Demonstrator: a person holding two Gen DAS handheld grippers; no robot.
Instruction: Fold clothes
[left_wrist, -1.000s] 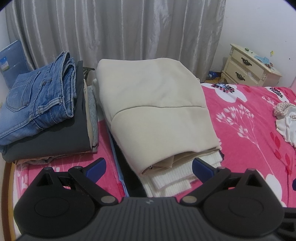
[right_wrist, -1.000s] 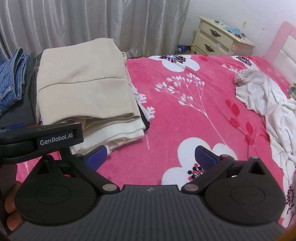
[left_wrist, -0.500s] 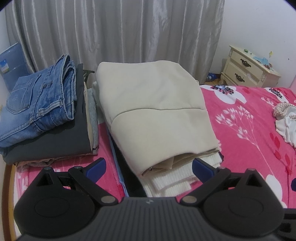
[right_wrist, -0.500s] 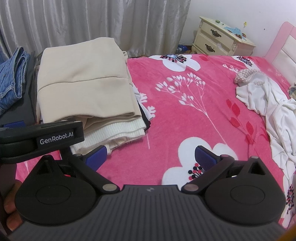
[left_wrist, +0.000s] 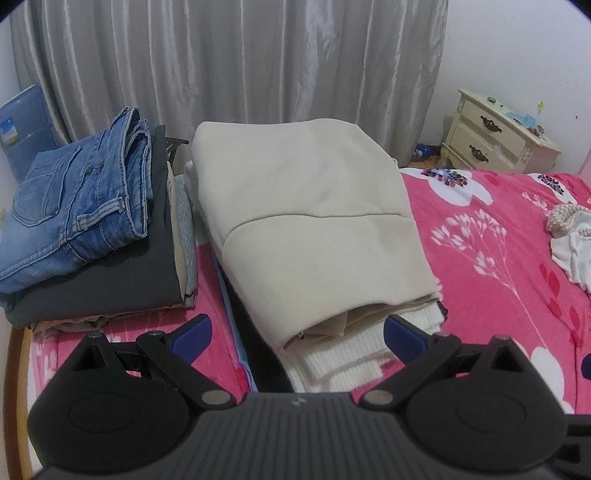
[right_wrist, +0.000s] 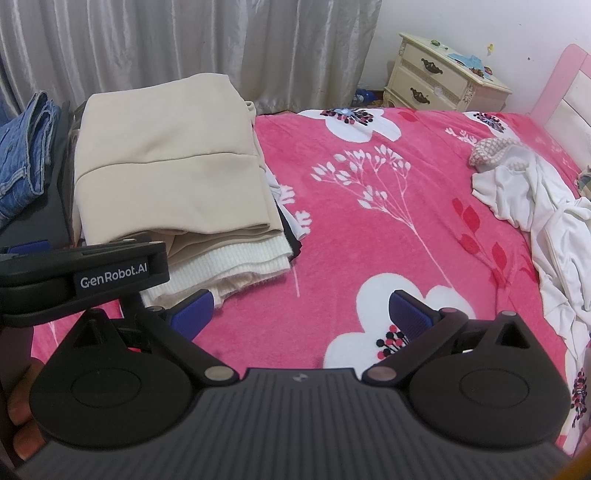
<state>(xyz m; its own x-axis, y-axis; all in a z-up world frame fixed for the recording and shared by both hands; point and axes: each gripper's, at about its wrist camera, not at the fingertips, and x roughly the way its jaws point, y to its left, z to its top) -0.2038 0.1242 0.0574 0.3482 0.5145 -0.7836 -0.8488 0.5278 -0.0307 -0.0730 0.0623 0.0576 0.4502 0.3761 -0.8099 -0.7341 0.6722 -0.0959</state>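
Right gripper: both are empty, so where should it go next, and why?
Probably swing the right gripper, open and empty, toward the crumpled white garment at the bed's right side. It looks unfolded, while the beige stack and jeans pile already look folded.

A home bedroom. A bed (right_wrist: 369, 229) with a pink floral blanket lies ahead of the tool. Beyond it stand a cream nightstand (right_wrist: 439, 83) and grey curtains (left_wrist: 229, 66).
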